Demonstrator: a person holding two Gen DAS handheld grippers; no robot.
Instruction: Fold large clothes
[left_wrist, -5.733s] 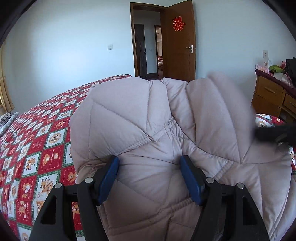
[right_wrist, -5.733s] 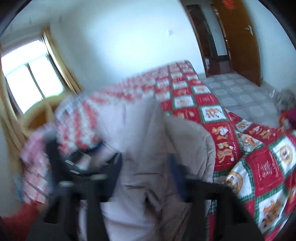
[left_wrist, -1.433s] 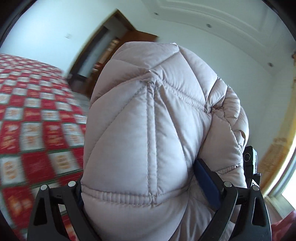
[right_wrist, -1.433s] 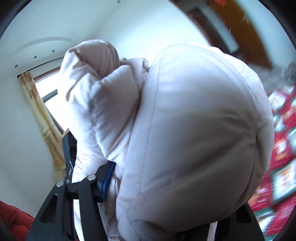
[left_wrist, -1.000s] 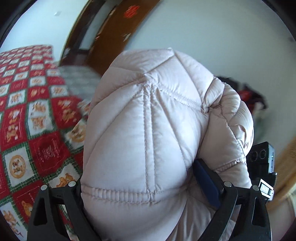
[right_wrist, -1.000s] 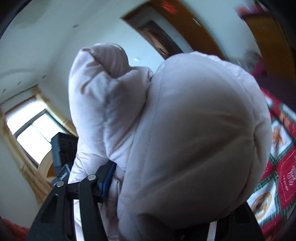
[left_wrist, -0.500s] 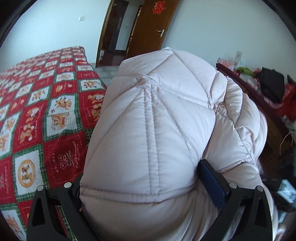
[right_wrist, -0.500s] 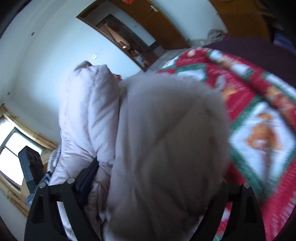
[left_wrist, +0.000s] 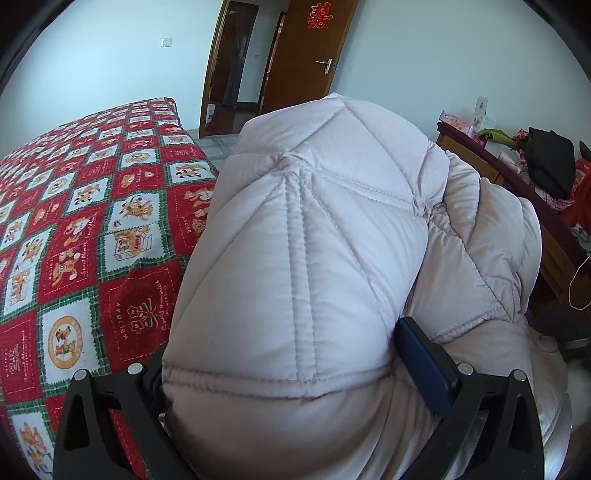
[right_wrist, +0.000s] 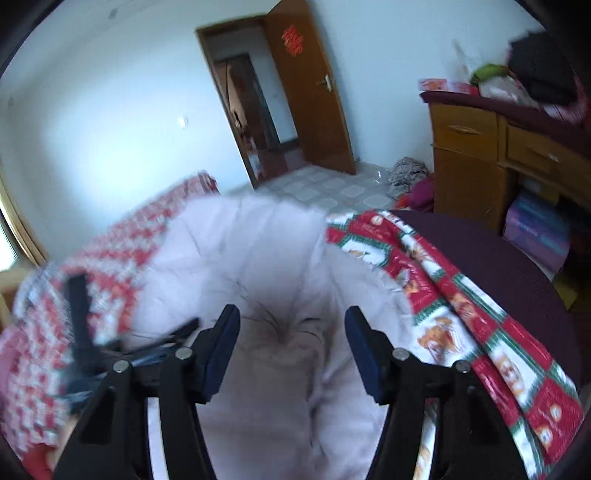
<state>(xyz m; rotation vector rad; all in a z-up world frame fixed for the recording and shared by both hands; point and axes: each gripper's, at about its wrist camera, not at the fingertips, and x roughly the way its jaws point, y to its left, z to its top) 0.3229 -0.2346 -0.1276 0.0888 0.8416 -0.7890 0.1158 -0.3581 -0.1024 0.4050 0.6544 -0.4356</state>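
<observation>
Pale pink quilted puffer jacket, bunched in thick folded mound, lying on bed w/ diamond-stitch seams up

Pale pink quilted jacket; red-green-white checked bedspread.
</observation>
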